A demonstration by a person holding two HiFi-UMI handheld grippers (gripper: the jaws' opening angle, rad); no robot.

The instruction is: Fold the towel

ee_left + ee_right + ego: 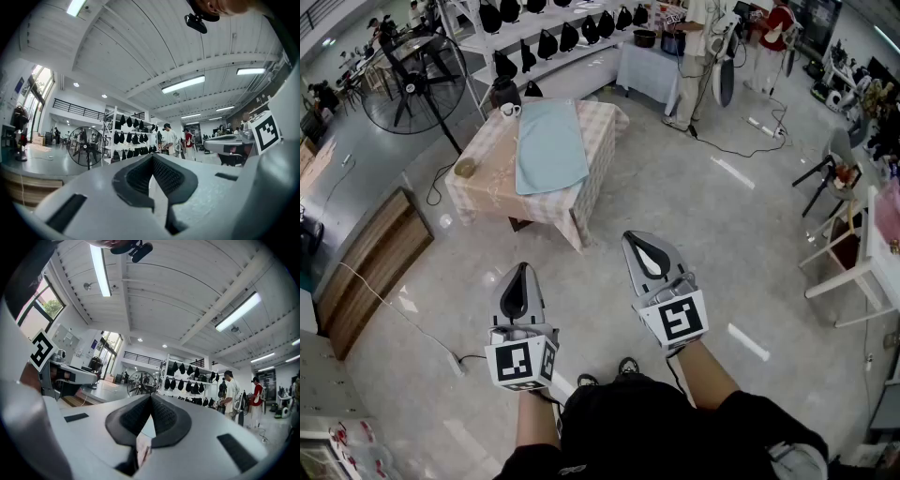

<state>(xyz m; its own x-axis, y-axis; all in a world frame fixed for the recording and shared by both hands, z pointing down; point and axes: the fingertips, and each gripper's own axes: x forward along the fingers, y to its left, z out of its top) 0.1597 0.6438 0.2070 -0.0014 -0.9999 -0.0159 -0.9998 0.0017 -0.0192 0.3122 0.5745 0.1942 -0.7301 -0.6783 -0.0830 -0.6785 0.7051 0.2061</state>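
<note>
A light blue towel lies spread flat on a small table with a checked cloth, some way ahead of me in the head view. My left gripper and my right gripper are held level over the floor, well short of the table. Both are shut with nothing between the jaws. In the left gripper view the closed tips point at the far shelves, and the right gripper view shows the same with its tips together. The towel is hidden behind the jaws in both gripper views.
A white cup and a small bowl stand on the table beside the towel. A standing fan and shelves of black bags lie beyond. People stand at the back right; a wooden platform is at left, white frames at right.
</note>
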